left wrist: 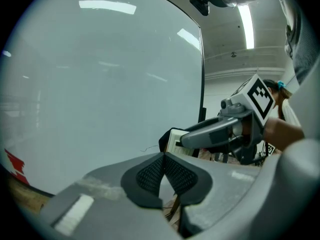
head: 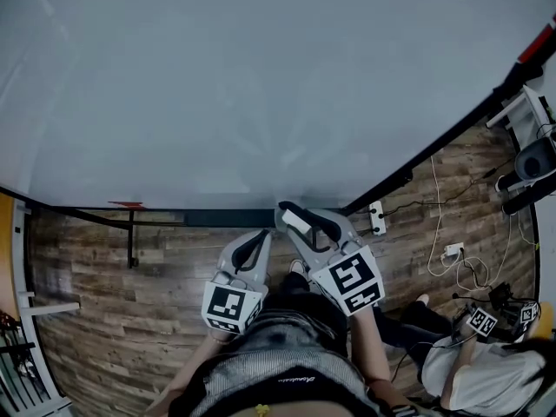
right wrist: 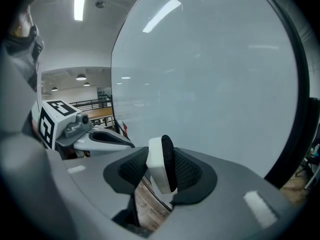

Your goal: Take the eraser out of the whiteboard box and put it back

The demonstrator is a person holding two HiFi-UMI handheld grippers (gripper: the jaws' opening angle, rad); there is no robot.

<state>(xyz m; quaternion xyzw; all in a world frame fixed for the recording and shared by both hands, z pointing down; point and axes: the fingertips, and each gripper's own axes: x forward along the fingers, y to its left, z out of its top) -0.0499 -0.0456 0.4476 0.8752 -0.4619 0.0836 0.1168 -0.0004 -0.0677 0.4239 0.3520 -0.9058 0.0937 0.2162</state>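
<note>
The eraser (right wrist: 156, 170), a white block with a black felt face, stands on edge between the pads of my right gripper (right wrist: 161, 156), which is shut on it. In the head view the right gripper (head: 291, 215) holds the eraser (head: 296, 222) just above the dark tray (head: 217, 218) along the whiteboard's (head: 261, 85) bottom edge. My left gripper (head: 261, 235) hangs a little to its left, below the tray. Its pads (left wrist: 150, 171) meet at the tips with nothing between them. From the left gripper view, the right gripper (left wrist: 172, 139) and the eraser (left wrist: 173, 143) show close ahead on the right.
The whiteboard stands on a black frame with a leg (head: 132, 237) over wooden floor (head: 104, 276). A power strip (head: 377, 218) and white cables (head: 452, 254) lie on the floor at right. Another person (head: 469, 363) with marker cubes (head: 483, 321) sits at the lower right.
</note>
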